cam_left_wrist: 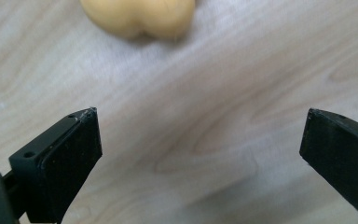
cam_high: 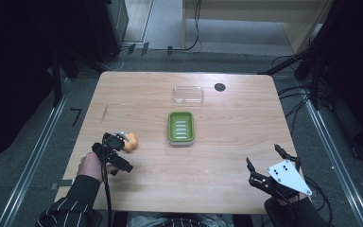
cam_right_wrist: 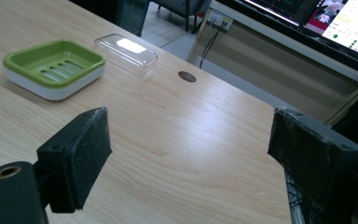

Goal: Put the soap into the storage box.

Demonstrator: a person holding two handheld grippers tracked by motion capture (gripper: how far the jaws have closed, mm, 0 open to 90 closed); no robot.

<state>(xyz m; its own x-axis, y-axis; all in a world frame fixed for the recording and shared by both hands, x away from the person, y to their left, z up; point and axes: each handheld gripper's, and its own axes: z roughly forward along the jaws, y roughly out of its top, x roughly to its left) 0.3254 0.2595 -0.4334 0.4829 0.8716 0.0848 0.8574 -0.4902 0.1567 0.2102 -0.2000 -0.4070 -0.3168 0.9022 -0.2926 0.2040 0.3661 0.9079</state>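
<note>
Soap: small yellow-orange lump, lobed and rounded, lying on the tabletop at about 8 o'clock from centre. In the left gripper view it sits at 12 o'clock, just ahead of the jaws, not between them.
Left tool: jaws wide apart, nothing held; bare wood between the tips. Sits right beside the soap on its 9 o'clock side; contact cannot be told from above.
Right tool: at 4 o'clock on the tabletop, jaws spread wide, empty, well apart from everything.
Dish: green slotted tray on a white base, near centre, nothing in it; at 10 o'clock in the right gripper view.
Lid: clear plastic, at 12 o'clock from the dish, apart from it; just beyond the dish in the right gripper view.
Handling, soap: judged light and firm, with a smooth waxy skin. Likely slippery, and the rounded sides could squirt out of flat pads.
Hold, soap: best across the narrow middle, pads on opposite flanks, low enough to centre the bulge; moderate squeeze, since hard pressure may dent it.
Handling, lid: judged thin, light and springy; edges may flex or skid on the wood.
Risk: soap rolling or sliding as the jaws close.
</note>
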